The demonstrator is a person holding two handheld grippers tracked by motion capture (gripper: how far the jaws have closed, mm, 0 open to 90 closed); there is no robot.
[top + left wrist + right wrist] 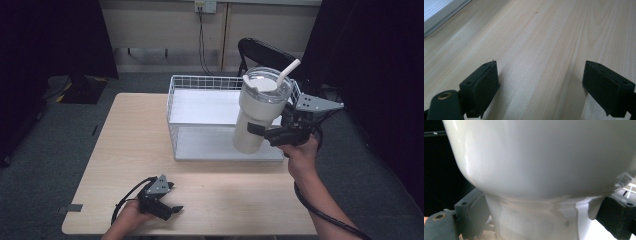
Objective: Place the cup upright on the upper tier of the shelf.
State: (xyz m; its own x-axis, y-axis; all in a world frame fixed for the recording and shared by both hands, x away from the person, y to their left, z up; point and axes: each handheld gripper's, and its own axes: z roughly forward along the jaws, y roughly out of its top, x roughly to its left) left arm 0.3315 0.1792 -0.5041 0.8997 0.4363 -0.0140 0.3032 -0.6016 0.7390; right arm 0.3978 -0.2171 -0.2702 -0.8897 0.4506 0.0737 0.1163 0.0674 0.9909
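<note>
The right gripper (262,133) clamps the lower part of a tumbler (257,112), which hangs tilted above the near right part of a wire basket (200,82); the basket spreads to the left of and beyond that gripper on the far half of the table (135,145). A straw (288,70) sticks up from the tumbler's lid, above the gripper, and a folding chair (260,50) stands on the floor beyond the basket. The left gripper (176,210) rests on the table's near edge, well apart from the right gripper and to its left, jaws spread over bare tabletop, with the basket ahead of it and off to its right.
</note>
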